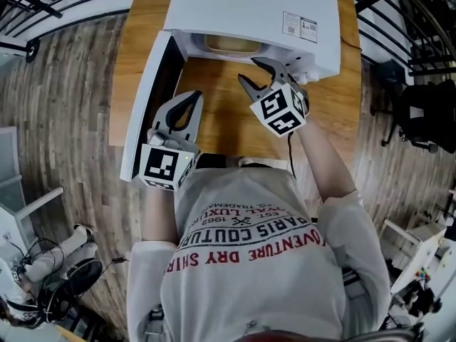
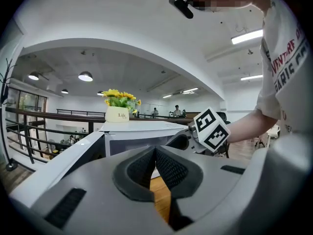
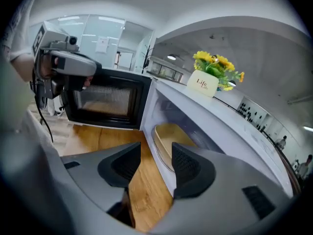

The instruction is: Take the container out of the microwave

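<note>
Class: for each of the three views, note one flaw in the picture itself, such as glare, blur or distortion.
Head view: the microwave has a white top that is nearly washed out. Left gripper view: fisheye bends straight lines, corners go black, a ceiling light glares. Right gripper view: tilted scene, dark corners; the container stays clear.

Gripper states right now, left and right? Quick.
Left gripper: closed, empty.
Right gripper: open, empty; container ahead inside microwave.
</note>
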